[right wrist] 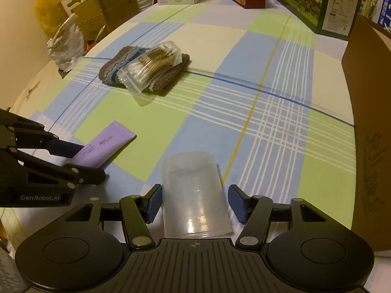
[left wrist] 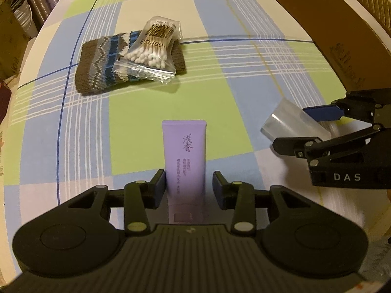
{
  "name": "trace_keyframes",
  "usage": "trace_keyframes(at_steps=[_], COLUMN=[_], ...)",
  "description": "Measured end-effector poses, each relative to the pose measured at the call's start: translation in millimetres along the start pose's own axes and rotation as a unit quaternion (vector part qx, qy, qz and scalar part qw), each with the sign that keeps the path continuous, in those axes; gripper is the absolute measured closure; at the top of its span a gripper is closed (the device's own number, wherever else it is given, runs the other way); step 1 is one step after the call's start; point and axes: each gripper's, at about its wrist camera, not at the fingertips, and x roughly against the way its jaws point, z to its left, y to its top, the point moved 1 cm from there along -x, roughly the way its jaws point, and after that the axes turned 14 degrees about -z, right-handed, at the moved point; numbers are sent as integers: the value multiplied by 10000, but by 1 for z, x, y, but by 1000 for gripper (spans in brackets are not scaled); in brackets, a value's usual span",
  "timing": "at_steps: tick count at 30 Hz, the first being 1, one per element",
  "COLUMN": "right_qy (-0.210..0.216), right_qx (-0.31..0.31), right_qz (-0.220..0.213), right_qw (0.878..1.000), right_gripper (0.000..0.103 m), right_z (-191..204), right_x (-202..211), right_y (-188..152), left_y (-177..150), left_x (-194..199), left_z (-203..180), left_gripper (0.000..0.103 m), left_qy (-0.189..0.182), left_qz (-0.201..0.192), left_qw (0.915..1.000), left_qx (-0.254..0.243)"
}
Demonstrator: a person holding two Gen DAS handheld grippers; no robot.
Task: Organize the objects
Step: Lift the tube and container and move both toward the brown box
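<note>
Both wrist cams sit low, close over the plaid cloth, facing fwd along their fingers. Left cam sits left of right cam. Shared: knit sock, swab bag, each other's gripper.

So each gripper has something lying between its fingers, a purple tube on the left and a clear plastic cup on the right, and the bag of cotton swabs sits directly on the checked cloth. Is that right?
Not quite. The clear bag of cotton swabs lies on top of the grey and blue patterned knitted sock, not directly on the checked cloth; both wrist views show it. The rest holds: the purple tube lies between the left gripper's fingers and the clear plastic cup between the right gripper's.
</note>
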Motion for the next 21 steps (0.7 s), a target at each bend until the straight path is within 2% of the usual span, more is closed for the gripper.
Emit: trace_keyframes(at_steps=[4,21], right_qy=[52,65], right_qx=[47,-253], right_qz=[1,-68], right_qw=[10000,9996], right_gripper=[52,53], right_z=[3,-5], right_x=[4,32], right_y=[-4,-18], left_y=[-1,-16], left_x=[2,15], left_z=[-3,-13], left_gripper=[75,75], left_qy=[70,-6], left_qz=[-37,-46], left_qw=[10000,9999], left_qx=[8,132])
